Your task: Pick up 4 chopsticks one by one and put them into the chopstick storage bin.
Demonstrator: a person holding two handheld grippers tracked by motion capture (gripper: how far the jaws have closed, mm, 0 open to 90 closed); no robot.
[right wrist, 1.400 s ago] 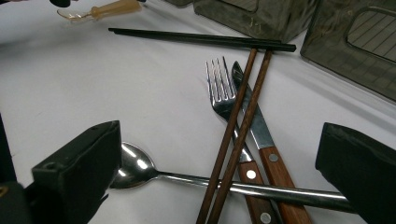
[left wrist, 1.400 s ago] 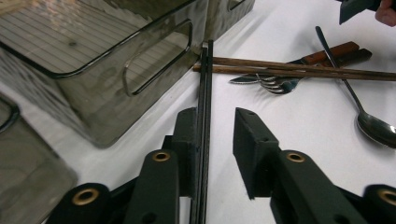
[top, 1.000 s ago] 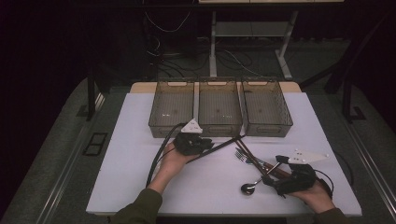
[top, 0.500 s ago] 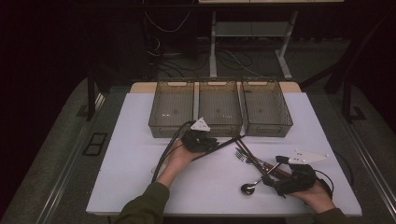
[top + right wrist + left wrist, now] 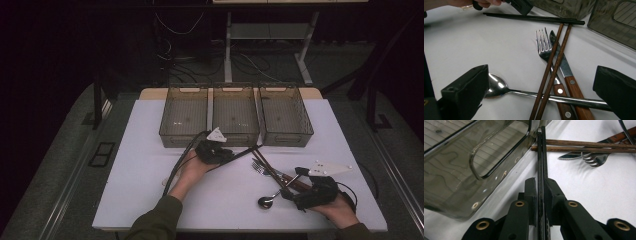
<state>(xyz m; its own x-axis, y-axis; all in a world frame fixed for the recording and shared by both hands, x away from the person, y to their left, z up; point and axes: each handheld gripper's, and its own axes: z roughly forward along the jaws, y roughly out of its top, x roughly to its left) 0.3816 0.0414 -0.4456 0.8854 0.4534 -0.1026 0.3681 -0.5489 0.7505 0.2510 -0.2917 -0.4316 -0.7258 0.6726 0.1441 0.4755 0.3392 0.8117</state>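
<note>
Beside the bins, left gripper (image 5: 216,150) jaws clamp black chopsticks (image 5: 541,157); right gripper (image 5: 305,194) jaws gape around the spoon (image 5: 499,88).

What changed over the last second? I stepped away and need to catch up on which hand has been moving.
The left claw, shut on the black chopsticks, has carried them away from the person toward the bins; its jaws have just closed a little tighter on them. The right claw kept still, open over the spoon. The fork, knife and brown chopsticks lie as before.
</note>
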